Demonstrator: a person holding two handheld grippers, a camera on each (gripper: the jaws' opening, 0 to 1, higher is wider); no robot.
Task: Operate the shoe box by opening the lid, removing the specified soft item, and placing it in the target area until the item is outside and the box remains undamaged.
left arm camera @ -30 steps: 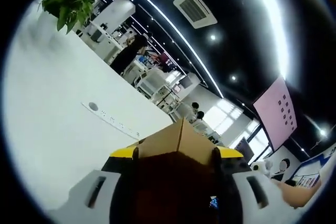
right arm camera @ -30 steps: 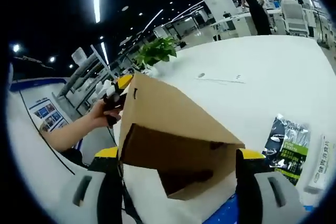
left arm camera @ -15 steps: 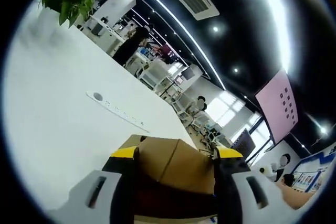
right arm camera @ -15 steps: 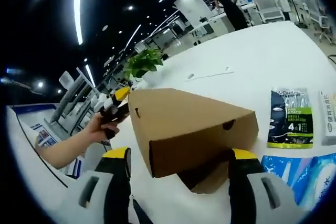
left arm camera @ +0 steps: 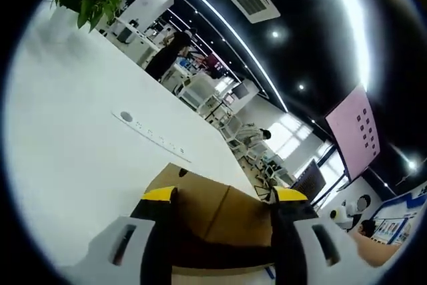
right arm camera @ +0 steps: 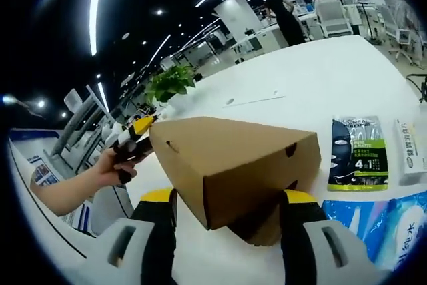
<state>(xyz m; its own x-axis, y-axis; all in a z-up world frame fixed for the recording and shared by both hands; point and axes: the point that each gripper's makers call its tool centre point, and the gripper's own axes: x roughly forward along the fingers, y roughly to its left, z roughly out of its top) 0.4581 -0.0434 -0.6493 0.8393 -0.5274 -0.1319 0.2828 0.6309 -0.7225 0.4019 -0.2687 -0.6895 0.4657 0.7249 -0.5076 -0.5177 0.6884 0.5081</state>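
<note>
The brown cardboard shoe box (right arm camera: pixel 233 165) rests on the white table (right arm camera: pixel 313 78) with its lid down, a small hole in the end that faces me. My right gripper (right arm camera: pixel 227 208) has its two jaws against the box's near lower corner, one on each side. At the box's far left corner sits the left gripper (right arm camera: pixel 137 131), held by a person's hand (right arm camera: pixel 110 165). In the left gripper view the box (left arm camera: pixel 213 208) fills the gap between the jaws of the left gripper (left arm camera: pixel 223 205). The box's inside is hidden.
A dark face-mask packet (right arm camera: pixel 360 155) lies right of the box, with a white packet (right arm camera: pixel 412 158) beside it and blue packaging (right arm camera: pixel 373 218) nearer. A potted plant (right arm camera: pixel 167 81) stands at the table's far edge. A long strip with a round socket (left arm camera: pixel 150 137) is set into the table.
The cardboard lid, tilted up a second ago, has come down flat onto the box. The right gripper's jaws stand closer together than before. In the left gripper view the box has dropped lower.
</note>
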